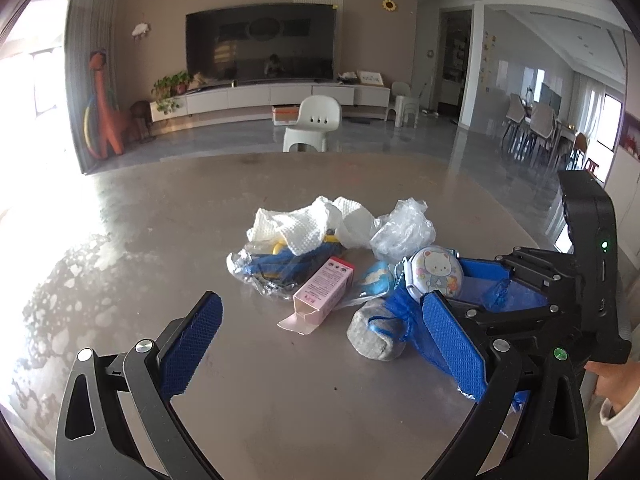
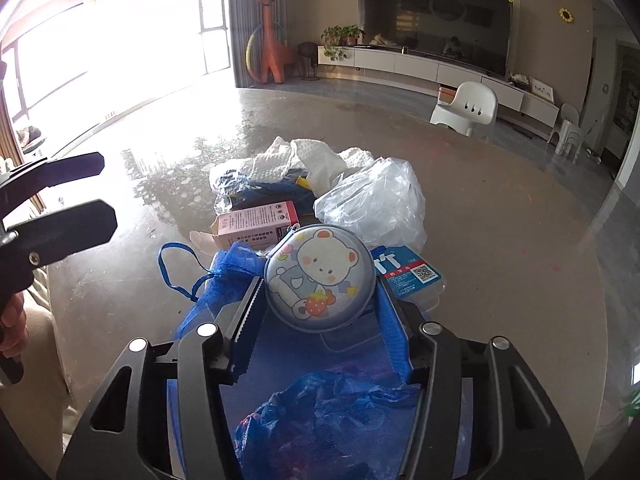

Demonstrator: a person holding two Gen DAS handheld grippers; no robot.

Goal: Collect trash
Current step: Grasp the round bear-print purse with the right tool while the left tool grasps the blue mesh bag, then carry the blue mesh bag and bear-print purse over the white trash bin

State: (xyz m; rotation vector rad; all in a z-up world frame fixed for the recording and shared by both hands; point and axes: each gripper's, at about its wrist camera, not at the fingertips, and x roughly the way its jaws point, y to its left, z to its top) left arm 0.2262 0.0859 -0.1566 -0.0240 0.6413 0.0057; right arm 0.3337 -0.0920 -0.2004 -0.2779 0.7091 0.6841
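1. My right gripper (image 2: 316,312) has its jaws closed in around the round bear pouch (image 2: 320,276); the blue pads sit against its two sides, so I judge I have it gripped, though I cannot be sure how firm the squeeze is.
2. My left gripper (image 1: 320,320) hangs wide open over the table (image 1: 120,280), with nothing between its fingers.
3. The trash lies in one loose heap in the middle of the table: a white paper towel (image 1: 296,224), a crumpled clear plastic bag (image 1: 404,228), a pink carton (image 1: 320,292) with its flap open, a blue mesh drawstring bag (image 2: 228,276), and a grey lump (image 1: 372,332) just beside it.
4. A crumpled blue plastic film (image 2: 320,412) lies low between my right fingers, close to the camera.
5. I judge the task to be at its start: nearly everything is still on the table, and no bin or collecting bag shows in either view.
6. Writing: the pink carton carries small print too fine to read. A blue packet (image 2: 408,272) beside the pouch shows a QR code and large white characters I cannot make out. Red paper characters hang on the far wall, blurred.
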